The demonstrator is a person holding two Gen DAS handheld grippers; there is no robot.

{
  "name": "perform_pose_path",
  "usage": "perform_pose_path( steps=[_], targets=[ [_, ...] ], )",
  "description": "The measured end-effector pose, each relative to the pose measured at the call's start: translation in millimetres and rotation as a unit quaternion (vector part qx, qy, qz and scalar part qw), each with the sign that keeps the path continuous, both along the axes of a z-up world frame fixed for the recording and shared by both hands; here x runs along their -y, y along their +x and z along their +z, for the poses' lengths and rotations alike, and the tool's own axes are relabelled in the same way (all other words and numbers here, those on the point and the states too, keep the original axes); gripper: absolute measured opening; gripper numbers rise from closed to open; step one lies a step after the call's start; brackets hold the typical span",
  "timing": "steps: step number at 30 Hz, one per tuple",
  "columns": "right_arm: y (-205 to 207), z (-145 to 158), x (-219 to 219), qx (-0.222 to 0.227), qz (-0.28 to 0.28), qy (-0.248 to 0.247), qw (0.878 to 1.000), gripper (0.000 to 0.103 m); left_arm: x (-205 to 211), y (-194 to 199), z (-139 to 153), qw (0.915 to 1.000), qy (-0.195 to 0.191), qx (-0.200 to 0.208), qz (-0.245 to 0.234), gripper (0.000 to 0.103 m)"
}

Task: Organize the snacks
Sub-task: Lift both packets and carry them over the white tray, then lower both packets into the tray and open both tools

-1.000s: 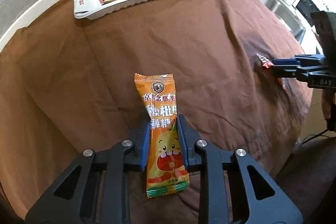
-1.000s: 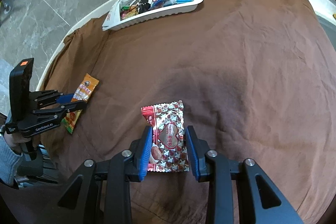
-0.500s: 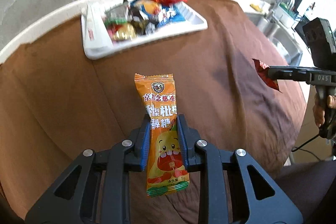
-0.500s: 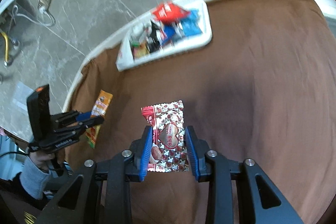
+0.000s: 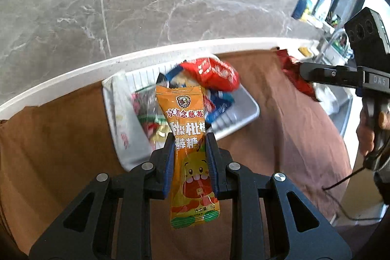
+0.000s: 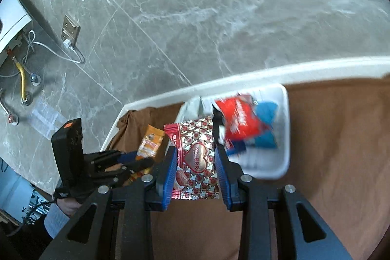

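Left wrist: my left gripper (image 5: 190, 152) clamps orange candy packet (image 5: 189, 138); right gripper (image 6: 196, 160) clamps heart-print packet (image 6: 195, 155), both near white tray (image 5: 246, 118) at table's far edge.

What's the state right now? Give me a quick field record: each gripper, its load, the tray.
left gripper: shut on orange candy packet, held above the cloth
right gripper: shut on red heart-print packet
white tray: on brown cloth, already holds mixed snacks
top of pile: red snack bag
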State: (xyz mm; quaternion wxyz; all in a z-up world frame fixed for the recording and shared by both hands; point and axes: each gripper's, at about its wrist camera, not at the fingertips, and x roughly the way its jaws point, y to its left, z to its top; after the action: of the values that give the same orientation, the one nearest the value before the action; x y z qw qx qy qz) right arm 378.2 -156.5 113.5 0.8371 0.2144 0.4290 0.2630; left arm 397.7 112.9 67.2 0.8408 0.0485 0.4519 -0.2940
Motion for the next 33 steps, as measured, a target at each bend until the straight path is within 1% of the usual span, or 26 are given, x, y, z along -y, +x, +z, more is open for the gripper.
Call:
perform_pose_path(
  steps=[4, 8, 14, 20, 24, 27, 29, 31, 32, 33],
  targets=[
    [34.2, -11.6, -21.3, -0.006, 0.009, -0.002, 1.0, 0.035, 7.2, 36.2, -11.1, 0.9997, -0.009, -0.017, 0.011, 0.022],
    [71.2, -33.0, -46.9, -0.02, 0.021, -0.006, 1.0, 0.035, 11.5, 65.8, -30.5, 0.999, -0.016, -0.037, 0.018, 0.022],
    [106.4, -64.9, -65.3, -0.04, 0.023, -0.015, 0.999, 0.035, 14.5, 99.1, -51.7, 0.998, -0.022, -0.05, 0.033, 0.022],
    [119.7, -81.9, -70.1, -0.042, 0.021, -0.029, 0.998, 0.035, 16.2, 121.7, -67.9, 0.9972, -0.021, -0.054, 0.048, 0.023],
    [121.0, -82.1, -72.5, -0.028, 0.022, -0.05, 0.998, 0.036, 20.1, 123.9, -75.9, 0.9973, -0.01, -0.051, 0.051, 0.023],
    [124.7, -83.5, -77.8, -0.026, 0.025, -0.054, 0.998, 0.036, 23.2, 124.4, -78.5, 0.9977, -0.004, -0.046, 0.05, 0.024],
    [124.0, -83.0, -77.6, -0.025, 0.024, -0.052, 0.998, 0.042, 25.8, 124.2, -77.6, 0.9979, 0.006, -0.038, 0.052, 0.025],
    [123.2, -81.3, -78.9, -0.022, 0.024, -0.055, 0.998, 0.047, 26.3, 122.8, -76.7, 0.9979, 0.007, -0.036, 0.053, 0.026],
    [122.0, -79.9, -79.4, -0.019, 0.023, -0.057, 0.998, 0.05, 25.7, 121.7, -74.4, 0.9979, 0.007, -0.035, 0.055, 0.028],
    [122.0, -79.9, -80.4, -0.018, 0.023, -0.058, 0.998, 0.051, 24.5, 120.5, -72.0, 0.9979, 0.007, -0.032, 0.055, 0.034]
  ],
)
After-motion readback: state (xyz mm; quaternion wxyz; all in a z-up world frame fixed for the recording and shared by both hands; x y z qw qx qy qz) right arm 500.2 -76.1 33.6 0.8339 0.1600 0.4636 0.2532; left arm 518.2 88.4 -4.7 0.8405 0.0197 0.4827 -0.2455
